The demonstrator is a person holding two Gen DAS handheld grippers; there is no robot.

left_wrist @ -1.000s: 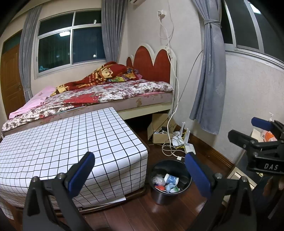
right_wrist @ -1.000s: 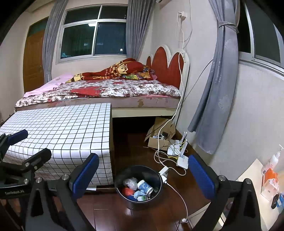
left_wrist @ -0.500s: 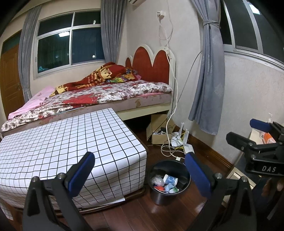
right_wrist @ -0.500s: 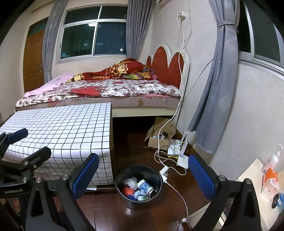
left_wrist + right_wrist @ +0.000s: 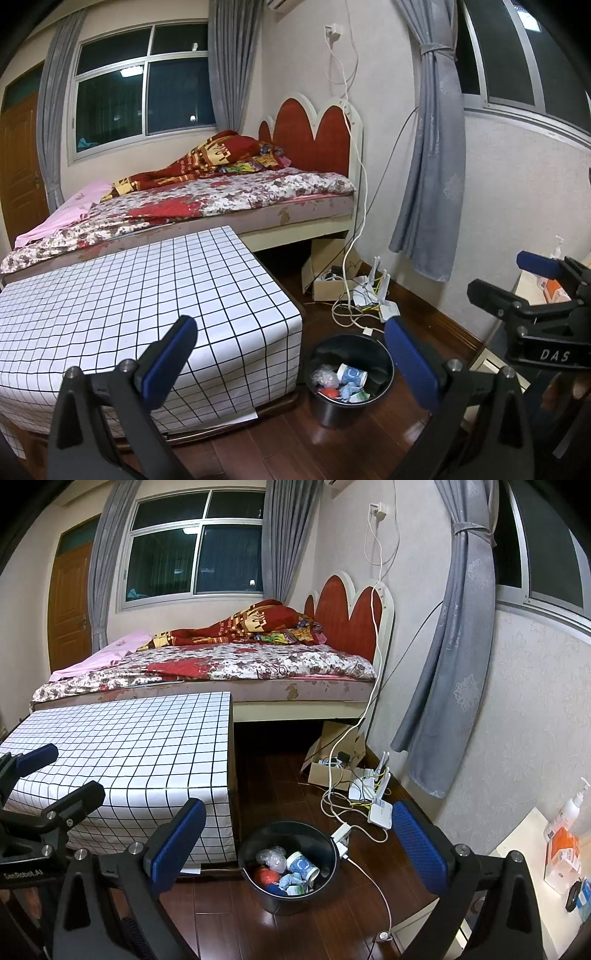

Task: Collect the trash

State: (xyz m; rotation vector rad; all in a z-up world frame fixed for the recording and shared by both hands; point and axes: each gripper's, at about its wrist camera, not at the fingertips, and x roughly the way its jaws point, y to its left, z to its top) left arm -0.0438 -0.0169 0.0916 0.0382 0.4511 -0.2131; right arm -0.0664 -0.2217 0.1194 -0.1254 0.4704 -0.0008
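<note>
Left gripper (image 5: 288, 354): lower centre, jaws spread, empty
Table (image 5: 110, 295): checked cloth, lower left; bare top
Bin (image 5: 351, 380): bottom centre, on floor beside table; cup (image 5: 351, 374), wrappers inside
Cables (image 5: 347, 314): just behind bin
Right gripper (image 5: 295, 845): spread, empty; above bin

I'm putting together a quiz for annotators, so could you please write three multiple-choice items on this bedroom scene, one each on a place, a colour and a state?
1. Where does the bin stand?
A. on the bed
B. on the floor by the checked table
C. on the windowsill

2. What colour is the headboard?
A. red
B. green
C. black

3. What state is the right tool in?
A. shut on a cup
B. shut on nothing
C. open

Answers:
1 B, the bin sits on the wood floor beside the table.
2 A, its panels are red.
3 C, its blue pads stand wide apart with nothing between.
</note>
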